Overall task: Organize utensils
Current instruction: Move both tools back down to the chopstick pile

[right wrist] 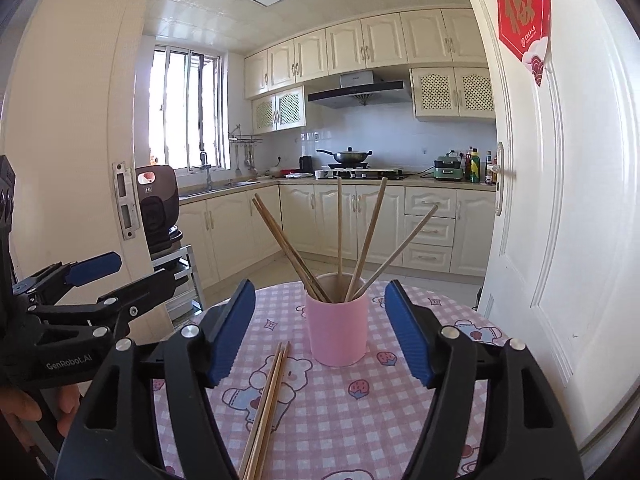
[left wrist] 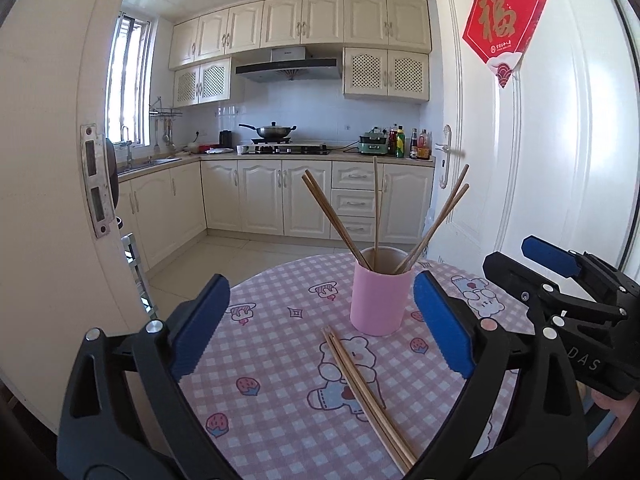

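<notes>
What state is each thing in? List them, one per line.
left gripper: open, empty, above the table.
right gripper: open, empty.
pink cup: upright on the table, holding chopsticks.
chopsticks in the cup: standing, leaning outward.
loose chopsticks: lying flat on the table, in front of the cup.
door: open.

1. The loose chopsticks [left wrist: 366, 396] run off the bottom edge in the left wrist view, their near ends gone behind the claw frame.
2. Inside the pink cup [right wrist: 337, 330], the lower ends of the standing chopsticks [right wrist: 340, 236] are hidden by its wall.
3. The bottles [left wrist: 416, 145] on the far counter are too small to read.
4. The red door hanging [right wrist: 522, 8] is cut by the top edge in the right wrist view.
</notes>
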